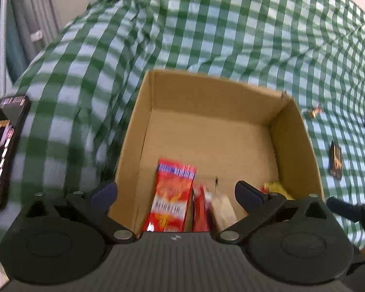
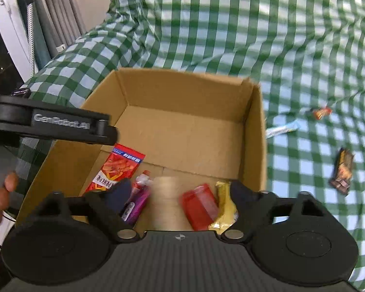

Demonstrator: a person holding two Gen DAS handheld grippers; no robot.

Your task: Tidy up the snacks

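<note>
I have both tongs spread wide and empty over the near end of the cardboard box [image 2: 254, 131]: left tongs [image 1: 176, 192], right tongs [image 2: 176, 189]. Several packets already lie at the box's near wall. The loose snacks lie on the checked table [image 2: 231, 24] beyond the box's right wall: a dark brown packet [image 2: 343, 170] toward the table's right edge, a pale blue bar [image 2: 283, 128] just beside the wall, and an orange sweet [image 2: 321, 112] farther back. The brown packet's long axis runs roughly away from me. My right tongs are nearer, so I judge that they should swing right.
</note>
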